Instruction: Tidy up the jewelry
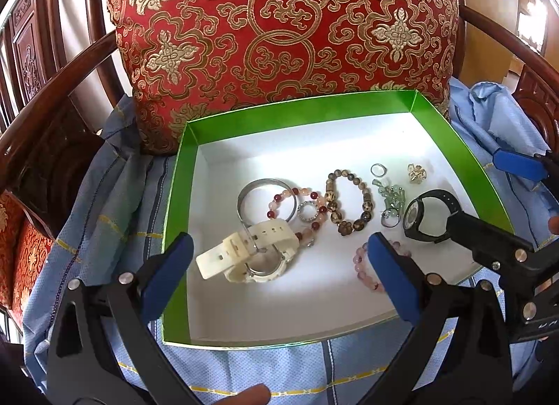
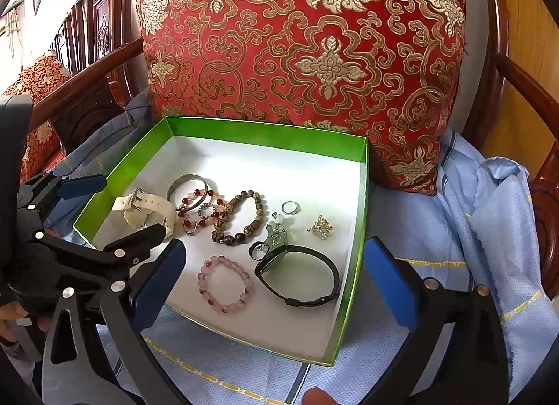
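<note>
both my grippers, left and right, hang spread wide and hold nothing. all the jewelry lies in the box, crowding its front edge. one grab could snag tangled beads.

The box looks like glossy green card with a matt white floor. The bangle is shiny metal, the white watch smooth plastic. The cushion is woven brocade, the cloth finely textured.
</note>
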Available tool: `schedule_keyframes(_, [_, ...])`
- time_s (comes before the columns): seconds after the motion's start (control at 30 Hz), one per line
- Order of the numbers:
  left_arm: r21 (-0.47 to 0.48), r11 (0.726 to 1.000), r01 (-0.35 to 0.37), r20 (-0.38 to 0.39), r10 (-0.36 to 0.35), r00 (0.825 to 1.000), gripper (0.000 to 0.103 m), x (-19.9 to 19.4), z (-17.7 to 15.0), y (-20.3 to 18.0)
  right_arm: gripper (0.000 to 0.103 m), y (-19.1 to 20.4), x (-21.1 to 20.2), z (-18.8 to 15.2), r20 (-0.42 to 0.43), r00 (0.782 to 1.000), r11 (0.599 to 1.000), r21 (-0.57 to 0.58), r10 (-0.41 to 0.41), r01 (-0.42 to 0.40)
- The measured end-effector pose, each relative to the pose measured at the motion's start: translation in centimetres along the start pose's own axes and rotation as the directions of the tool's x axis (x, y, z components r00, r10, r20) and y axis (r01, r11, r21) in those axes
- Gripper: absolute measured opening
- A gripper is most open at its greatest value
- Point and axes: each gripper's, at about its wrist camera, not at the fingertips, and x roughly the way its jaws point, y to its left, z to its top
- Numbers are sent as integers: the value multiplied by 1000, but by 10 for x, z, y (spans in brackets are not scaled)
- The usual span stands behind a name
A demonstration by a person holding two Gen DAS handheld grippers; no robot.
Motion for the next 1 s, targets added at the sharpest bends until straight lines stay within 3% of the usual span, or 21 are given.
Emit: schedule_keyframes(1.0, [15,1000,-14,-17,14,1000,99,2,-1,-2,100,2,-2,-1,11,1000,1000,2,-13,13])
